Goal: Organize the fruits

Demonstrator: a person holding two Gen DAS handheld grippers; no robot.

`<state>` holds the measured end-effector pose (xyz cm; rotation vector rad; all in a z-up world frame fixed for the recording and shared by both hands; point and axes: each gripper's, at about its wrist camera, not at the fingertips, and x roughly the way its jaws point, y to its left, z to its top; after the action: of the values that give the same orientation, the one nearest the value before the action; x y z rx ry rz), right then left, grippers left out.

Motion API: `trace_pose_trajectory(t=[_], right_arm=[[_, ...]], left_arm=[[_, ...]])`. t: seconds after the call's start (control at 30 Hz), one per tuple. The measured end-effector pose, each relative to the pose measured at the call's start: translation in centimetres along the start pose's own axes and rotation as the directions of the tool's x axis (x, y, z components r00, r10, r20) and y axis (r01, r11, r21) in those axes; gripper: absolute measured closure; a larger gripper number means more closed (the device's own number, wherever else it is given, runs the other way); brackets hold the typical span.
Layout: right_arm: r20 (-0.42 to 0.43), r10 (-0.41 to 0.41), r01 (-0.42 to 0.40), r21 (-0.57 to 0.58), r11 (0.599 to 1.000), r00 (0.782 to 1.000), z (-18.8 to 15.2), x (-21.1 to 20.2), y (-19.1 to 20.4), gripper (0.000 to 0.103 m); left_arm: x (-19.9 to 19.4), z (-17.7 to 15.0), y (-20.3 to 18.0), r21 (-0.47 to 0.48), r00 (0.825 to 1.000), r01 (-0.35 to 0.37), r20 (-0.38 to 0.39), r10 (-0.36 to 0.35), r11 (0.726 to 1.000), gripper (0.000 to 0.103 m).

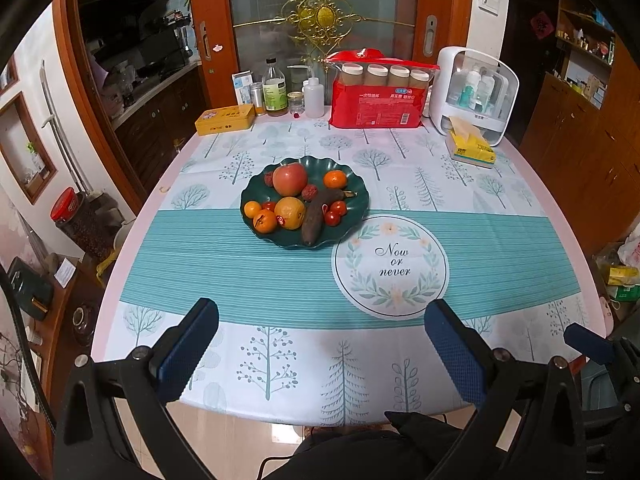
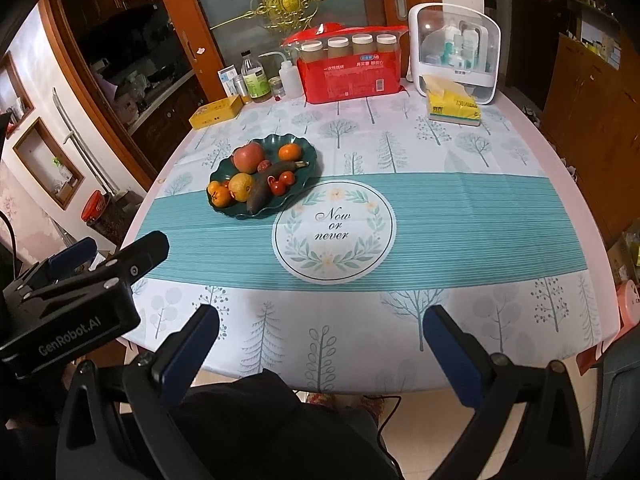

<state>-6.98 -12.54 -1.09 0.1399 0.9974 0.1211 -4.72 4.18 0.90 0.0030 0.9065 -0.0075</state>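
A dark green scalloped plate (image 1: pixel 352 184) sits mid-table, also in the right wrist view (image 2: pixel 308 152). It holds an apple (image 1: pixel 290 179), a large orange (image 1: pixel 290 213), small tangerines (image 1: pixel 335 179), a dark overripe banana (image 1: pixel 318 216), cherry tomatoes (image 1: pixel 335 213) and red dates (image 1: pixel 309 192). My left gripper (image 1: pixel 320 312) is open and empty above the near table edge, well short of the plate. My right gripper (image 2: pixel 320 324) is open and empty at the near edge. The left gripper's body (image 2: pixel 80 296) shows at the left of the right wrist view.
A round "Now or never" print (image 1: pixel 390 266) lies right of the plate on the tablecloth. Along the far edge stand a yellow tin (image 1: pixel 225 119), bottles (image 1: pixel 275 90), a red package with jars (image 1: pixel 378 100), a white organizer (image 1: pixel 476 92) and a tissue pack (image 1: pixel 470 146).
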Motion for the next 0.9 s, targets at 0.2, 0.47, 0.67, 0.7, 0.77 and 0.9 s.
trace_pose_trajectory(t=[0.2,0.47,0.67,0.7,0.77,0.9], right_arm=[[-0.007,0.002,-0.002,0.002,1.000,1.000,0.16,0.31,-0.16,0.001],[-0.011,0.003,-0.003,0.002,1.000,1.000,0.11,0.41,-0.12,0.001],[-0.013,0.004,-0.004,0.002,1.000,1.000,0.13,0.51,-0.06,0.001],[-0.014,0.004,-0.004,0.002,1.000,1.000,0.10,0.63,0.02,0.001],[-0.018,0.005,-0.005,0.002,1.000,1.000,-0.07,0.84,0.19,0.001],[-0.024,0.005,-0.005,0.003,1.000,1.000,-0.19,1.01,0.34,0.001]], left_arm=[[0.14,0.16,-0.01,0.001,1.000,0.000,-0.002,0.000,1.000,0.001],[0.16,0.19,0.05,0.001,1.000,0.000,-0.002,0.000,1.000,0.001],[0.34,0.32,0.21,0.004,1.000,0.000,-0.004,0.000,1.000,0.001],[0.30,0.33,0.15,0.003,1.000,0.001,-0.004,-0.001,1.000,0.001],[0.29,0.32,0.12,0.002,1.000,0.000,-0.003,0.000,1.000,0.001],[0.30,0.34,0.11,0.003,1.000,0.000,-0.004,0.000,1.000,0.001]])
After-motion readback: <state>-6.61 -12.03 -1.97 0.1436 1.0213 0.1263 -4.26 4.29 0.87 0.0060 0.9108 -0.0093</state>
